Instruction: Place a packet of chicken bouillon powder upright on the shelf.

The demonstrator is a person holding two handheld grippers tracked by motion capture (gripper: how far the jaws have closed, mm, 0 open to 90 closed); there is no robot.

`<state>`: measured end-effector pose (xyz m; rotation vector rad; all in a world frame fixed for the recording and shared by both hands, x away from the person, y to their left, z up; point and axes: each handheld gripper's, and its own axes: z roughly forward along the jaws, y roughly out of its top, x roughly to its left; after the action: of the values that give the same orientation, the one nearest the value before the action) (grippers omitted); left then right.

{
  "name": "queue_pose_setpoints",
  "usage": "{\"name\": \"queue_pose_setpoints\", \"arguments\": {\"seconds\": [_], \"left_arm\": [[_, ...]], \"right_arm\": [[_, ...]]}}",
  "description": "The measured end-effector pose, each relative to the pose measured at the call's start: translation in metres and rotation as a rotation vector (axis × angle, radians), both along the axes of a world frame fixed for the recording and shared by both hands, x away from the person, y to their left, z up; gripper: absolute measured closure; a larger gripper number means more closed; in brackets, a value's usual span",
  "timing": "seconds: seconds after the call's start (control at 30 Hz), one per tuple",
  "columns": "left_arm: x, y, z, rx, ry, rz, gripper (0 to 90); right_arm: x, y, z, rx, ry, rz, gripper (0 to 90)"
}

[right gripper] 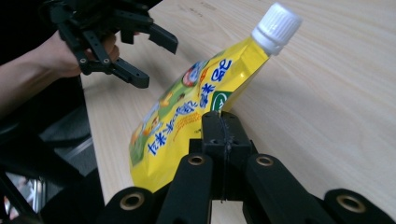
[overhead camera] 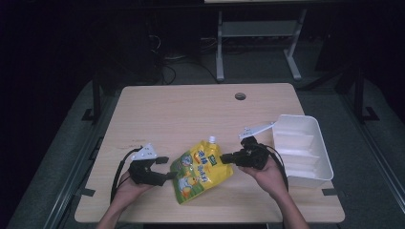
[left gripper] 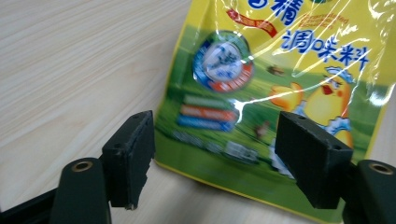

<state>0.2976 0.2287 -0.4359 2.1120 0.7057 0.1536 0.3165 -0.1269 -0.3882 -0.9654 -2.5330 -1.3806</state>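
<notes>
Fingers (right gripper: 219,140) of right gripper (overhead camera: 228,157): together, clamped on right edge of glossy yellow-and-green plastic spout pouch with white screw cap (overhead camera: 201,171), just below cap end; edge pinched flat between black pads in right gripper view.

Fingers (left gripper: 130,156) of left gripper (overhead camera: 165,168): wide apart, nothing pressed between; pouch's lower left corner lying in the gap, clear of both pads in left gripper view.

Pouch, location: near middle of pale wooden bench (overhead camera: 191,109), between both hands. Right side raised off the surface by the grip; lower left part resting low, apparently on the bench.

Pouch, long axis: running from white cap (right gripper: 276,27) at far end, tilted slightly right, down to broad flat bottom at near-left. Printed face upward, chick cartoon and blue lettering legible.

Relation governing coming move: pouch lying directly left of right gripper and directly right of left gripper; right hand (overhead camera: 270,174) the only one with a hold, left hand (overhead camera: 128,183) just beside but disengaged. Judged: transport falling to right gripper alone.

Destination candidate: white rectangular plastic divided bin (overhead camera: 305,150), right side of bench, just beyond right hand, well apart from pouch body. Judged: rightward carry across a short gap; slack bottom liable to swing or catch bin wall.
</notes>
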Motion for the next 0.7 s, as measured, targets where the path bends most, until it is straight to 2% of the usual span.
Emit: {"name": "queue_pose_setpoints", "arguments": {"seconds": [0.33,0.53,0.63,0.7], "left_arm": [[0.004,-0.016,0.006,-0.074,0.020,-0.080,23.5],[0.008,-0.020,0.004,-0.079,0.035,-0.090,23.9],[0.009,-0.022,0.002,-0.067,0.031,-0.090,22.8],[0.009,-0.023,0.001,-0.078,0.041,-0.099,22.5]], "right_arm": [[-0.003,0.008,0.049,-0.098,-0.073,0.103,90.0],[-0.007,0.016,0.070,-0.141,-0.110,0.153,90.0],[-0.011,0.019,0.076,-0.141,-0.122,0.170,90.0],[-0.014,0.023,0.079,-0.155,-0.142,0.185,90.0]]}}
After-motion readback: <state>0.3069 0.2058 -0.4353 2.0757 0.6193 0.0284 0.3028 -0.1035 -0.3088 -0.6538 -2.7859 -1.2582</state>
